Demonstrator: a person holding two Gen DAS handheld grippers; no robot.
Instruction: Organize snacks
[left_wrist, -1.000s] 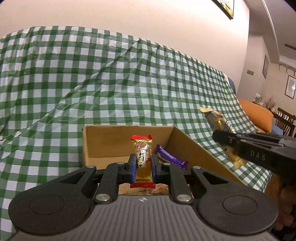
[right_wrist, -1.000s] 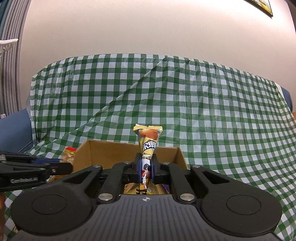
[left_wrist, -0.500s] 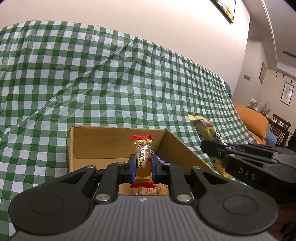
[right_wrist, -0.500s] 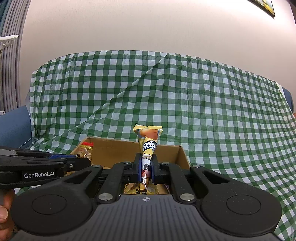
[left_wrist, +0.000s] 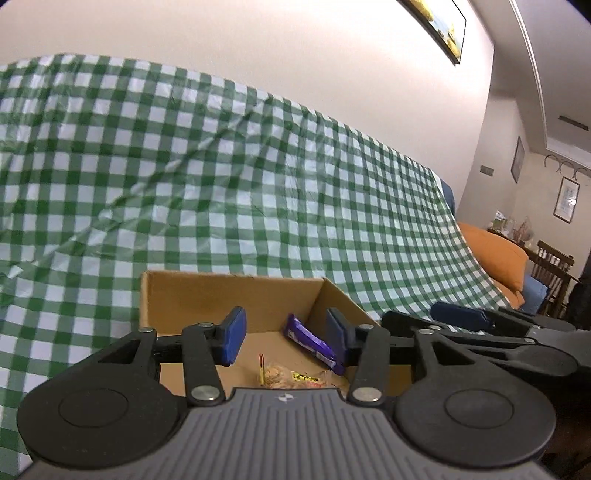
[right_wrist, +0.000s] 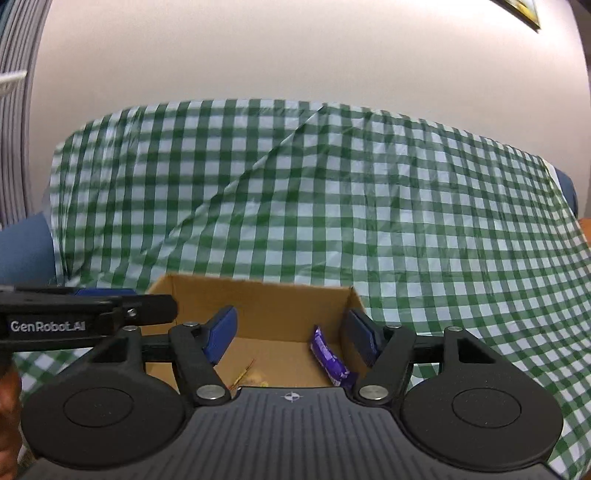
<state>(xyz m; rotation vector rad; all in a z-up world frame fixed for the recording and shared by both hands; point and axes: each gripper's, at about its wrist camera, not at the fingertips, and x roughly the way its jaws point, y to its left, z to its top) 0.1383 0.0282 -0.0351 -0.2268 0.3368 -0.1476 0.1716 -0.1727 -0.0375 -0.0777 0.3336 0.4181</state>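
An open cardboard box (left_wrist: 229, 295) (right_wrist: 258, 306) sits on a green checked cloth. Inside lie a purple snack bar (left_wrist: 310, 341) (right_wrist: 328, 356) against the right wall and small wrapped snacks (left_wrist: 291, 376) (right_wrist: 247, 371) on the floor, partly hidden by the gripper bodies. My left gripper (left_wrist: 284, 338) is open and empty over the box's near edge. My right gripper (right_wrist: 291, 338) is open and empty over the box too. The right gripper also shows in the left wrist view (left_wrist: 461, 319), and the left gripper in the right wrist view (right_wrist: 110, 314).
The green checked cloth (left_wrist: 221, 166) covers a sofa-like slope behind the box. An orange cushion (left_wrist: 495, 254) and a wooden chair (left_wrist: 554, 269) are at the far right. A framed picture (left_wrist: 439, 26) hangs on the wall.
Both grippers have opened. The red-and-gold snack has left my left gripper and the yellow packet has left my right gripper; both now seem to lie in the box.
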